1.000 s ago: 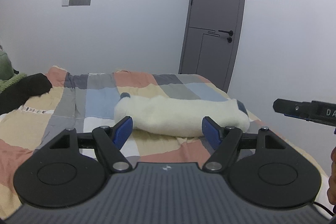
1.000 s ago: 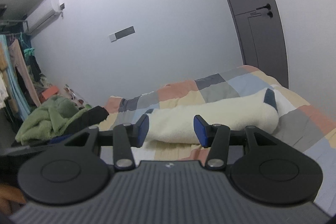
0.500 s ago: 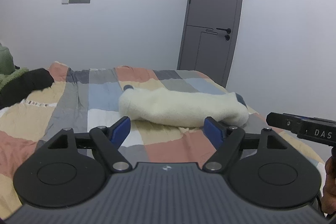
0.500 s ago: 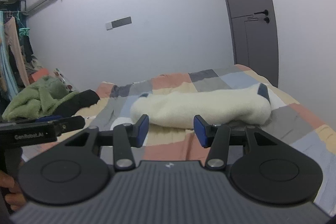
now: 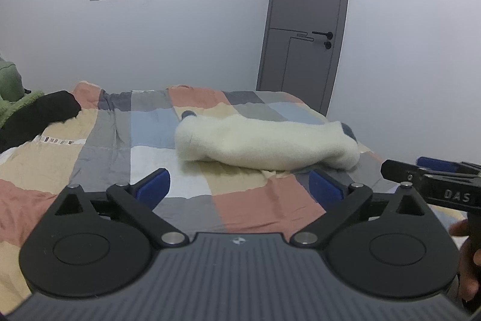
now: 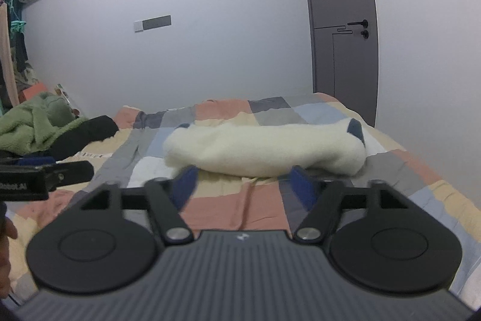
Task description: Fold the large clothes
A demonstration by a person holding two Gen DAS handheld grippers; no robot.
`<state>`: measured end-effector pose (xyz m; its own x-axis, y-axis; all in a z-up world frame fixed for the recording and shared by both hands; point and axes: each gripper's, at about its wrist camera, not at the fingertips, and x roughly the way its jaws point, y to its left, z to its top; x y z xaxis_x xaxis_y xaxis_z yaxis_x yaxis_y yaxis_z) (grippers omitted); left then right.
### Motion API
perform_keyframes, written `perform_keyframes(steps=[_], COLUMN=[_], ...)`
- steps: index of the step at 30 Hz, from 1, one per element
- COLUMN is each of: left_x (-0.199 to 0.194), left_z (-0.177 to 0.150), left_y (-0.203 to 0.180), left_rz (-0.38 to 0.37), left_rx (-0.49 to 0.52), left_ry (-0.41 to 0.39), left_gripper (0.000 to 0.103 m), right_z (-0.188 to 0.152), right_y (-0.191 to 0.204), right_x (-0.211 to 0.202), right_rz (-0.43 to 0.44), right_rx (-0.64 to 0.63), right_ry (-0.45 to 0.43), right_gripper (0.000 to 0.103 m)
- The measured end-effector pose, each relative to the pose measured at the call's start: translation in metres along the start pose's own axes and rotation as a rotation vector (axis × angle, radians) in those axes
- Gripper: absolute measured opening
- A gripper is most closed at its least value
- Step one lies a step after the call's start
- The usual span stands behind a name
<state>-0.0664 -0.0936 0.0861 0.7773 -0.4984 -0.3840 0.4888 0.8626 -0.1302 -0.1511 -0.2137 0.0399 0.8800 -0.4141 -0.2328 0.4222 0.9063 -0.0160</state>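
Note:
A cream fleece garment (image 5: 264,143) (image 6: 264,149) with dark blue trim lies folded into a long roll across the patchwork bed cover (image 5: 255,206) (image 6: 240,212). My left gripper (image 5: 239,187) hangs over the cover short of the roll; its jaws are opening wide, with nothing between the blue pads. My right gripper (image 6: 245,185) is also short of the roll, jaws opening and blurred, nothing between them. Each gripper shows at the edge of the other's view, the right gripper (image 5: 433,176) and the left gripper (image 6: 45,170).
A green fleece (image 6: 36,122) and a black garment (image 6: 90,131) are heaped at the bed's far left. A grey door (image 5: 306,29) stands behind the bed's right corner. Hanging clothes (image 6: 12,50) fill the far left. A hand (image 5: 466,260) holds the right gripper's handle.
Both grippers' jaws have spread wider, the right one most in the last half second. Both views have sunk and levelled a little; the right view rolled upright. The roll lies unmoved.

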Motion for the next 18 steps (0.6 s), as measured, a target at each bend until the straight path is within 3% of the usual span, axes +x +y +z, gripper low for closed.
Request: perform_keyframes(steps=[3,18], left_x=[0.0009,0.0029], left_z=[-0.0010,-0.0037], left_y=[-0.0016,-0.0099], left_rz=[0.011,0.009], left_rx=[0.005,0.021], left_ry=[0.003,0.032], left_gripper=[0.102,0.103], right_z=[0.0007,0.0089], right_y=[0.0005,0.0029], right_x=[0.0001,-0.0061], right_rz=[-0.018,-0.075], right_rx=[-0.008,-0.001], right_ry=[-0.004,0.018], right_gripper=[0.103,0.103])
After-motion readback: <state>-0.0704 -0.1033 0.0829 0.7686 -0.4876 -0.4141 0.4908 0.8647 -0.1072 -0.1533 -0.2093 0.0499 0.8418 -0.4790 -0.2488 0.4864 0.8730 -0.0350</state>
